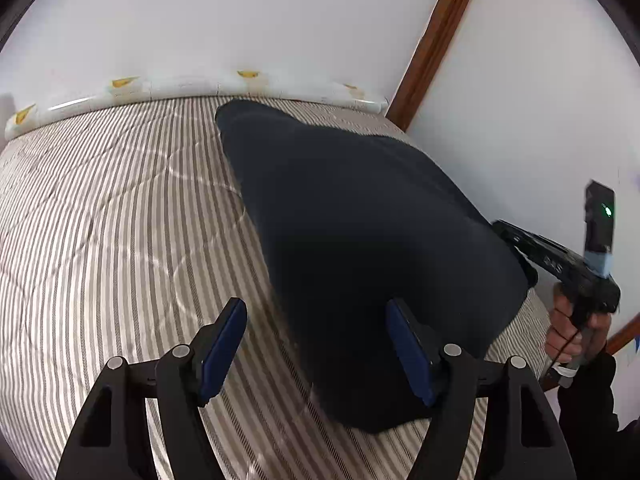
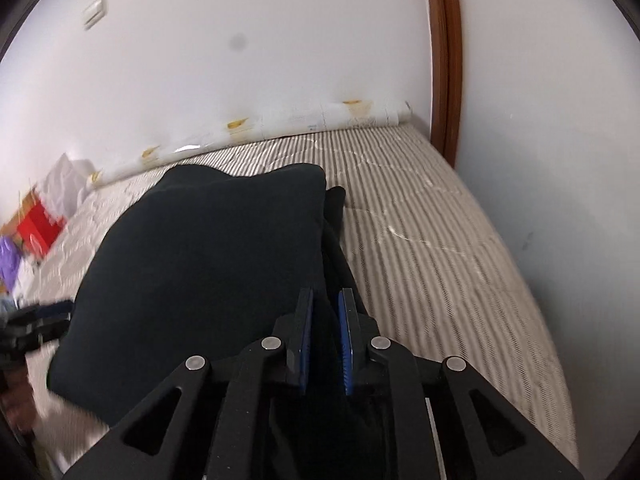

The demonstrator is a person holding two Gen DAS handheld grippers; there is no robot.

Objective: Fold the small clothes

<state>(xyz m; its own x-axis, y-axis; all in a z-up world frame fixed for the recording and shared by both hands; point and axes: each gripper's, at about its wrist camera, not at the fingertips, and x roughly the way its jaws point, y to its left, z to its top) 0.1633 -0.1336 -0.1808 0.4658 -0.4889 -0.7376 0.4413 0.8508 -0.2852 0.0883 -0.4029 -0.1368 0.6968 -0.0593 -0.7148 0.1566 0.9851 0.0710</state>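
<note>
A dark navy garment (image 1: 360, 240) lies spread on the striped bed (image 1: 120, 220), reaching from the far edge toward me. My left gripper (image 1: 316, 344) is open and empty, its jaws wide apart just above the garment's near left edge. My right gripper (image 2: 326, 340) is shut on the garment (image 2: 208, 264), pinching its right edge between the blue pads. The right gripper (image 1: 516, 244) also shows at the far right of the left wrist view, held at the cloth's right corner by a hand (image 1: 568, 332).
A white wall and a brown wooden door frame (image 1: 432, 44) stand close behind the bed. A white plastic-wrapped roll (image 1: 200, 88) lies along the bed's far edge. A red box (image 2: 40, 224) and white and purple items lie at the bed's far left.
</note>
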